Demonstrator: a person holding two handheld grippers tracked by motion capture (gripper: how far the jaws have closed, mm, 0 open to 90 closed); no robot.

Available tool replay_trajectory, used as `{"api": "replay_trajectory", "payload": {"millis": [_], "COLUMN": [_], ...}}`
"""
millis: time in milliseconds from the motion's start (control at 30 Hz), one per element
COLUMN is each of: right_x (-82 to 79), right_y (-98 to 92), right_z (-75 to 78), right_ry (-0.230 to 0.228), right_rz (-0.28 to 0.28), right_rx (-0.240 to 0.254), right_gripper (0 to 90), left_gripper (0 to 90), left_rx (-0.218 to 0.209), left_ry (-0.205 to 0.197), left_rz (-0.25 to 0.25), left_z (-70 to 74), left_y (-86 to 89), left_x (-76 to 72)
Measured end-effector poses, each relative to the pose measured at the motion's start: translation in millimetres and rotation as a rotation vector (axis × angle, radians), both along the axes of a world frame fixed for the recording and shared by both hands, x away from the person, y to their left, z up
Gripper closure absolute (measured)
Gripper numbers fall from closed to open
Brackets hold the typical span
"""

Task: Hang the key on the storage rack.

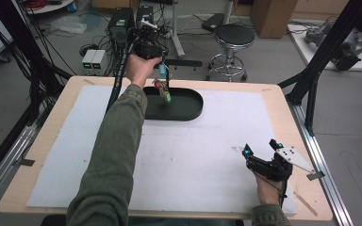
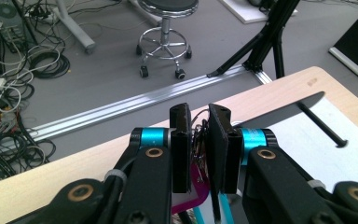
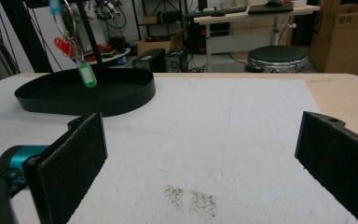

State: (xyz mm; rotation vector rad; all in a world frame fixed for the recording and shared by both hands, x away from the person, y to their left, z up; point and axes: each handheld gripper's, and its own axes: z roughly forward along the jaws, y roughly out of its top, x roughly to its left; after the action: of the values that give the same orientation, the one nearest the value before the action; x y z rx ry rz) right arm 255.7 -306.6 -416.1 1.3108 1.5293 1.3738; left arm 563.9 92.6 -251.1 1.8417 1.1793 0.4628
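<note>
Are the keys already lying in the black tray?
No, the keys hang from the left gripper above the black tray, with the green tag dangling clear of its floor.

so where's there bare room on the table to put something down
The white mat lies bare between the black tray and the right gripper. It is crowded at the tray, where the left gripper dangles the key bunch.

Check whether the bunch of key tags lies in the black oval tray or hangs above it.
Hanging: the bunch of key tags dangles from the shut left gripper above the black oval tray.
</note>
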Motion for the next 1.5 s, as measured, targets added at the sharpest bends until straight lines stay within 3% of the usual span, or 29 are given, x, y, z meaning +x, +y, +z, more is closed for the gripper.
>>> {"api": "replay_trajectory", "payload": {"millis": [100, 167, 200, 267, 367, 433, 500, 600, 800, 833, 967, 1033, 1067, 1200, 1367, 1500], "right_x": [0.1, 0.5, 0.4, 0.3, 0.7, 1.3, 1.7, 1.9, 1.9, 1.9, 3.2, 3.0, 3.0, 2.8, 3.4, 4.2], "right_y": [0.1, 0.3, 0.3, 0.2, 0.9, 1.9, 2.6, 3.0, 2.5, 2.5, 3.0, 3.5, 3.8, 4.3, 6.0, 6.8], "right_z": [-0.4, -0.6, -0.6, -0.5, -0.8, -1.1, -1.0, -0.6, 0.5, 0.5, 0.0, 0.1, 0.2, 0.5, 0.3, 0.1], "right_ry": [0.005, 0.003, 0.002, 0.002, 0.009, 0.011, 0.009, 0.006, 0.002, 0.002, 0.0, 0.003, 0.002, 0.002, 0.002, 0.002], "right_rz": [0.005, 0.008, 0.009, 0.008, 0.011, 0.013, 0.015, 0.017, 0.011, 0.011, 0.013, 0.013, 0.013, 0.013, 0.018, 0.023], "right_rx": [0.001, -0.001, -0.007, -0.008, -0.003, -0.006, -0.012, -0.009, -0.002, -0.002, -0.006, -0.003, -0.003, -0.003, -0.008, -0.017], "right_gripper": [1.0, 1.0, 1.0, 1.0, 1.0, 1.1, 1.0, 1.1, 1.1, 1.1, 1.1, 1.1, 1.1, 1.1, 1.0, 1.1], "left_gripper": [78.5, 77.3, 65.9, 61.4, 53.4, 48.6, 42.2, 35.7, 23.6, 23.6, 14.7, 3.2, 1.7, 1.6, 1.6, 1.7], "left_rx": [-0.008, -0.008, -0.01, -0.015, -0.042, -0.085, -0.146, -0.261, -0.425, -0.432, -0.4, -0.356, -0.326, -0.302, -0.253, -0.242], "left_ry": [-0.013, 0.002, 0.009, -0.003, -0.02, -0.009, 0.027, 0.074, 0.091, 0.1, 0.074, 0.064, 0.053, 0.048, 0.057, 0.054], "left_rz": [0.008, 0.012, 0.025, 0.059, 0.065, 0.049, 0.011, -0.047, -0.159, -0.187, -0.23, -0.236, -0.255, -0.308, -0.305, -0.312], "left_z": [-4.7, -5.9, -6.1, -5.7, -7.1, -8.4, -9.7, -11.9, -10.5, -8.9, 2.8, 7.8, 9.4, 6.7, -2.7, -5.9], "left_y": [-1.2, -0.4, 0.1, 2.8, 7.9, 13.0, 19.9, 29.9, 44.1, 44.9, 45.2, 43.4, 43.0, 42.6, 46.9, 49.7], "left_x": [-2.4, -2.5, -2.7, -5.1, -10.6, -12.8, -13.1, -13.0, -21.7, -23.8, -35.7, -42.2, -46.0, -54.0, -62.9, -70.5]}}
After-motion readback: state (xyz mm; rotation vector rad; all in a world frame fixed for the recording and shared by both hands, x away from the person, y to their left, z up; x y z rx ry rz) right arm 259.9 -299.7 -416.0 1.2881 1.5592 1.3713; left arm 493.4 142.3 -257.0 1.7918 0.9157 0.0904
